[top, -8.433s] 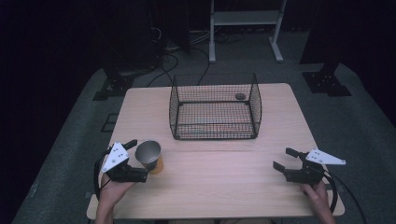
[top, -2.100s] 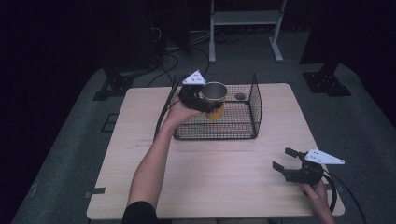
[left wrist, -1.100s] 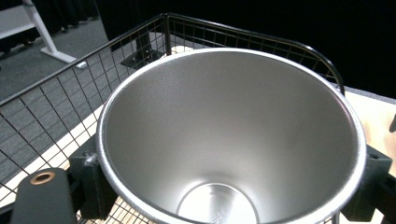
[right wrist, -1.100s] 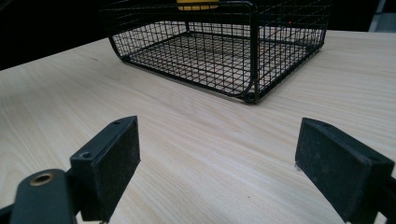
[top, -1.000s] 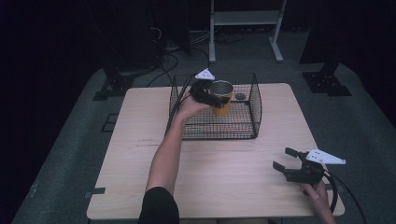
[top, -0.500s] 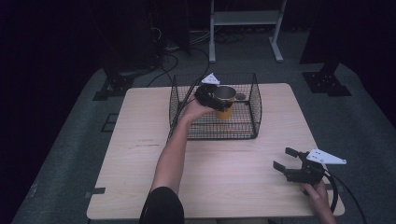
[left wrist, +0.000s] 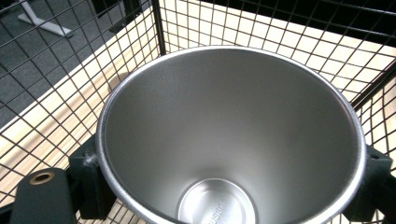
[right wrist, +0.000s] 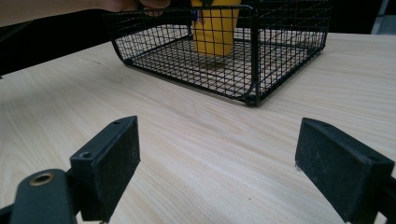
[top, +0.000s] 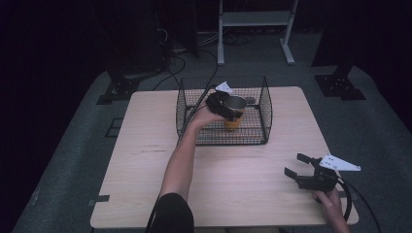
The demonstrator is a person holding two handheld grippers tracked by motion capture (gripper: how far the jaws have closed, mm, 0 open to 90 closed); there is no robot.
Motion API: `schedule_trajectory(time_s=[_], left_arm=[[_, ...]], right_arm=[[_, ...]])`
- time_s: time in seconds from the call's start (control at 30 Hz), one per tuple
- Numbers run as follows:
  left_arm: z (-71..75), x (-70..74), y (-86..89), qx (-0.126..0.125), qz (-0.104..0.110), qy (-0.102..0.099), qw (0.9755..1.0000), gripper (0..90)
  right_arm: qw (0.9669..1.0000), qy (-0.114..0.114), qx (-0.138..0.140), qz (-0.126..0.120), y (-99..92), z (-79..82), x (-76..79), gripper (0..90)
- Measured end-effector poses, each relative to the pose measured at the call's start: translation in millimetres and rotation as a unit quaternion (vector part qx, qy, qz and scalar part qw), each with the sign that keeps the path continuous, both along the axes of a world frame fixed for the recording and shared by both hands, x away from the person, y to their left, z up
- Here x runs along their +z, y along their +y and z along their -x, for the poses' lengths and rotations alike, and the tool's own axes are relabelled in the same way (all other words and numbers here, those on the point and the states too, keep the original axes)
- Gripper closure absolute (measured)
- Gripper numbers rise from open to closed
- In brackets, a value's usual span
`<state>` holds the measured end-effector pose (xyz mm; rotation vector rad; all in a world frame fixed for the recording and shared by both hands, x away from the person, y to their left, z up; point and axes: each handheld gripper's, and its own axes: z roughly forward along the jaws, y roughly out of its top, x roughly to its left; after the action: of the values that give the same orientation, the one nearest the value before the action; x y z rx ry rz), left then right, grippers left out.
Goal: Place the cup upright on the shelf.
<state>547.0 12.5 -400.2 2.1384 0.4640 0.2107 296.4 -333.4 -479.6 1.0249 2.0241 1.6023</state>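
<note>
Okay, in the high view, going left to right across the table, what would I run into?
The person's left forearm → the left gripper → the metal cup that it holds inside the wire basket → the basket's right wall → the right gripper, open, near the table's right edge.

- Tumbler (left wrist: 231, 135): brushed metal inside, satin sheen, smooth wall, polished rim; its outer wall (right wrist: 215, 28) is a yellow, even, matt coat.
- Wire basket (top: 265, 104): thin metal wire in a square mesh, black coated, slightly glossy at the corner rods.
- Table (top: 145, 160): pale wood-look top with fine straight grain, smooth and matt, faintly reflective in the right gripper view.
- Left gripper (top: 224, 106): black matt plastic body; a brass-coloured metal insert (left wrist: 41, 178) sits in the jaw arm.
- Right gripper (top: 297, 165): black jaws with matt, finely textured pads (right wrist: 116, 161); grey flat matt plate on top.
- Floor (top: 73, 145): grey, rough, carpet-like surface.
</note>
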Motion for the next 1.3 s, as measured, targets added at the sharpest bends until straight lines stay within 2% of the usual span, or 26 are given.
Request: schedule_trajectory(time_s=[0.1,0.13,0.33,0.43,0.53,0.63,0.77,1.0,1.1,1.17,1.3], left_arm=[[-0.5,-1.8,0.8,-0.007,-0.008,0.003,0.9999,13.3],[-0.1,-2.3,0.6,-0.008,-0.016,-0.001,0.9998,13.3],[-1.6,-7.0,1.0,-0.013,-0.027,0.006,0.9995,13.3],[-2.3,-6.6,1.0,0.0,-0.025,0.008,0.9997,13.1],[-1.2,-6.5,-0.1,-0.002,-0.03,0.004,0.9995,13.1],[-1.4,-7.2,-0.2,-0.002,-0.03,0.008,0.9995,12.9],[-0.6,-8.9,-2.2,0.004,-0.045,0.004,0.999,11.0],[0.7,-8.1,-2.9,0.004,-0.05,-0.002,0.9987,8.4],[0.3,-7.0,-1.2,0.006,-0.042,0.001,0.9991,5.3],[-0.7,-4.7,1.9,0.005,-0.019,0.013,0.9997,2.9],[2.1,3.6,5.6,0.003,-0.013,-0.002,0.9999,2.3]], right_arm=[[1.0,0.001,0.0,-0.001,-0.2,0.0,0.0,12.9],[1.0,0.0,0.0,-0.001,-0.2,0.0,0.0,12.9],[1.0,-0.001,0.001,0.0,0.0,0.0,0.0,13.0],[1.0,-0.001,0.0,-0.001,-0.1,0.1,0.0,13.0],[1.0,-0.001,0.0,-0.001,0.0,0.0,0.0,13.0],[1.0,-0.002,0.001,0.0,0.2,0.1,0.0,13.0],[1.0,-0.003,0.001,0.002,0.6,0.2,0.0,12.9],[1.0,-0.003,0.003,0.003,0.9,0.5,0.1,13.0],[1.0,-0.003,0.003,0.003,1.0,0.6,0.1,12.9],[1.0,-0.003,0.003,0.003,1.1,0.6,0.1,13.0],[1.0,-0.003,0.004,0.002,0.6,0.2,0.0,13.0]])
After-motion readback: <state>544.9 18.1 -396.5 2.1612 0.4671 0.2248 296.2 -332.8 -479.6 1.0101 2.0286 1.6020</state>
